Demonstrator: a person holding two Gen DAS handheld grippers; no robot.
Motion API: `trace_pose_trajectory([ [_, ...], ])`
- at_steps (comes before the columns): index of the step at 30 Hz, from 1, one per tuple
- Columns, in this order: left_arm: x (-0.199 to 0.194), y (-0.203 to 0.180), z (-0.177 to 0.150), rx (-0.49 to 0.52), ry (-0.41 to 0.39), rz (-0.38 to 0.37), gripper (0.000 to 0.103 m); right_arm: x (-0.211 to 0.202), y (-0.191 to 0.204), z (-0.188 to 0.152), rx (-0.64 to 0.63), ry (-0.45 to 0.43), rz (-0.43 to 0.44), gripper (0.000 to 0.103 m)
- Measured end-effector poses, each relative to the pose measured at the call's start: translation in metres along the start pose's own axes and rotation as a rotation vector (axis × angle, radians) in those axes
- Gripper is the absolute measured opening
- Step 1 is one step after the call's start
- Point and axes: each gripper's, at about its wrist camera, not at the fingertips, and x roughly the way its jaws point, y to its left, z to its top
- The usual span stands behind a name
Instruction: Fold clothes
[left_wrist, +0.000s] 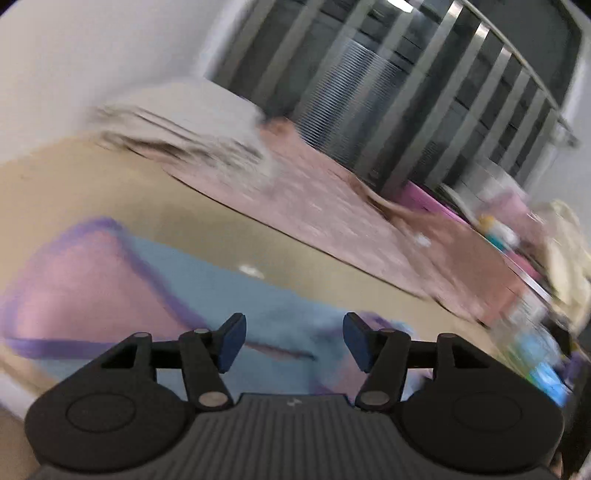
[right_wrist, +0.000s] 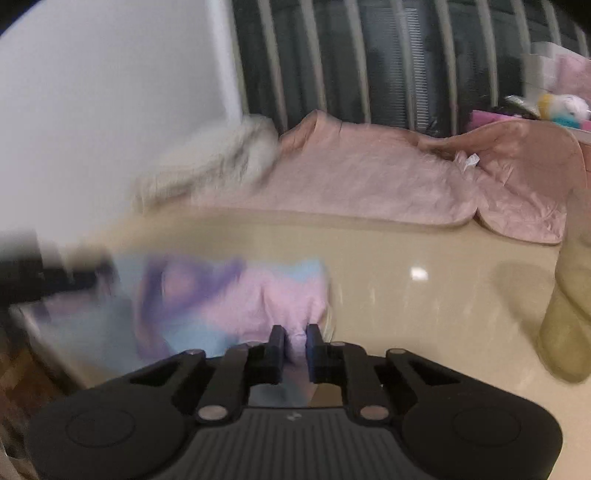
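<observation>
A small garment in light blue and pink with purple trim (left_wrist: 155, 291) lies on a glossy beige table (left_wrist: 110, 192). My left gripper (left_wrist: 294, 341) is open just above the garment's blue part, holding nothing. In the right wrist view the same garment (right_wrist: 236, 295) lies bunched, and my right gripper (right_wrist: 295, 343) is shut on a fold of its pink cloth at the near edge. A dark blurred shape at the left edge (right_wrist: 33, 269) is the other gripper. Both views are motion-blurred.
A pink garment (right_wrist: 369, 177) lies spread at the table's far side, with a folded white pile (right_wrist: 210, 166) to its left. A yellowish cloth (right_wrist: 569, 314) hangs at the right. Window bars (right_wrist: 369, 55) and a white wall (right_wrist: 110, 92) stand behind; toys (right_wrist: 554, 107) far right.
</observation>
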Motion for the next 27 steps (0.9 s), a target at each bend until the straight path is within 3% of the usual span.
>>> trace_pose_trajectory([
  [1,-0.007,0.006,0.001,-0.012,-0.033,0.086,0.062,-0.006,0.002,0.007,-0.013,0.001,-0.004,0.013],
  [3,-0.021,0.016,-0.003,-0.006,-0.104,0.331,0.069,-0.018,0.006,0.022,-0.033,-0.016,0.002,0.016],
  [5,-0.029,0.022,-0.012,0.072,-0.172,0.556,0.072,-0.030,0.013,0.047,-0.089,-0.095,0.067,0.047],
  [8,-0.028,0.029,-0.023,0.163,-0.166,0.685,0.072,-0.010,0.049,0.085,-0.328,-0.083,0.168,0.051],
  [11,-0.026,0.037,-0.024,0.131,-0.104,0.668,0.072,0.046,0.106,0.119,-0.556,0.015,0.280,0.051],
  [16,-0.018,0.034,-0.026,0.164,-0.063,0.643,0.070,0.138,0.199,0.148,-0.687,0.231,0.429,0.048],
  [19,-0.014,0.036,-0.026,0.154,-0.038,0.615,0.048,0.172,0.231,0.147,-0.714,0.304,0.433,0.048],
  [21,-0.013,0.036,-0.026,0.153,-0.037,0.601,0.042,0.193,0.242,0.147,-0.714,0.345,0.407,0.047],
  [23,-0.014,0.041,-0.025,0.130,-0.039,0.583,0.030,0.203,0.246,0.144,-0.701,0.363,0.397,0.044],
  [24,-0.013,0.043,-0.023,0.121,-0.041,0.580,0.027,0.203,0.244,0.143,-0.681,0.363,0.408,0.039],
  [26,-0.007,0.046,-0.018,0.118,-0.040,0.573,0.012,0.203,0.239,0.145,-0.639,0.382,0.431,0.002],
  [27,-0.004,0.048,-0.015,0.121,-0.035,0.560,0.008,0.205,0.234,0.146,-0.617,0.382,0.420,0.002],
])
